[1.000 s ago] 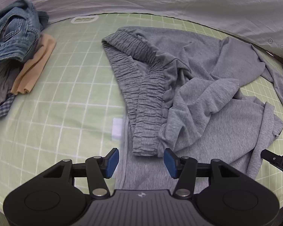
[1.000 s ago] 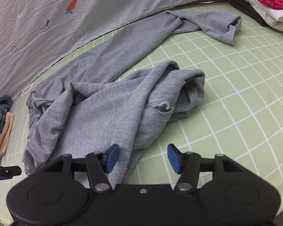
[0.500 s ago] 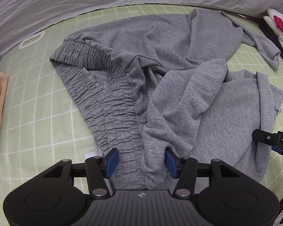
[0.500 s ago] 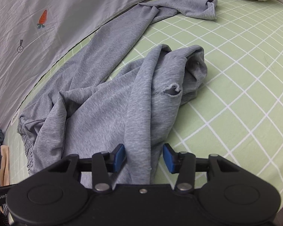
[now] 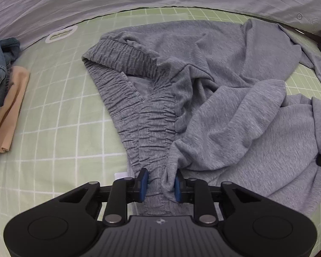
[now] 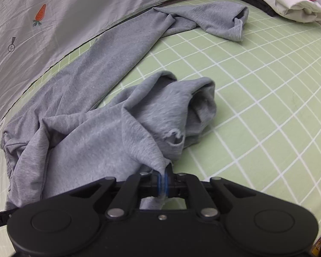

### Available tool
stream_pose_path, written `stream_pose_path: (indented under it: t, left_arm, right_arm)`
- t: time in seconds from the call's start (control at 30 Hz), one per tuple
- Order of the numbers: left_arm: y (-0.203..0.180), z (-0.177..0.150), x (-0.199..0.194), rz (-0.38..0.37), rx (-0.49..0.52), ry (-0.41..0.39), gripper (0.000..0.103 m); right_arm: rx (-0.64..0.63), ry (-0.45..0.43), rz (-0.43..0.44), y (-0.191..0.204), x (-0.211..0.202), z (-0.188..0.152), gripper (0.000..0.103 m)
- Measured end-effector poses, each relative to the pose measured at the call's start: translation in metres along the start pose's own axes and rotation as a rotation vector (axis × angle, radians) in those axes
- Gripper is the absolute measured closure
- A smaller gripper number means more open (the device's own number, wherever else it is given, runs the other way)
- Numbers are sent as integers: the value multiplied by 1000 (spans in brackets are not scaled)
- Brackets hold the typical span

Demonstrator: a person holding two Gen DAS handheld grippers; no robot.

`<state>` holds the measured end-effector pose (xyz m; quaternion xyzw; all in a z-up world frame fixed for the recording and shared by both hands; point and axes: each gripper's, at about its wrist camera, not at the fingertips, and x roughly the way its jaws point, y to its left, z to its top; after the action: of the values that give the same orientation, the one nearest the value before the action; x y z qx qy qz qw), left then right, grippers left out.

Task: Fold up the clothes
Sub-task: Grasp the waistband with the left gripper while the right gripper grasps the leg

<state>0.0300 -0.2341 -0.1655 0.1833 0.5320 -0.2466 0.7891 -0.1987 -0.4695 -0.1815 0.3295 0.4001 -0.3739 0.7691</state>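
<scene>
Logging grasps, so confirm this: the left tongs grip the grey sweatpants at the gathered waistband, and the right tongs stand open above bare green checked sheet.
Wrong on the right tongs. The right wrist view shows them shut on an edge of the grey sweatpants, not open over the green checked sheet. The left tongs are closing on the gathered waistband.

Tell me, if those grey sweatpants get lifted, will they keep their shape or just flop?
Probably flop: the grey sweatpants already lie in soft rumpled folds. The leg would likely trail behind. The gathered waistband looks thicker, so it may bunch where the left gripper is closing on it.
</scene>
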Motion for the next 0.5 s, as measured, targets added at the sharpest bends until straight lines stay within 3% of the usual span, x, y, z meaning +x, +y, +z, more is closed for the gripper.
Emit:
stream_pose_path:
  t: [0.23,0.37,0.5]
  left_arm:
    - [33,-5,-4,127,-233,7,86]
    - [41,-7,-8,204,-307,5,87]
    - [45,-11,-16,255,-393,-5,87]
  right_arm:
    - [-83,-30,-27,-56,4,50,100]
    - [-322,-163,-150,-75,-5,93,100]
    - [-440,-325,-259,-104,-19,137,99]
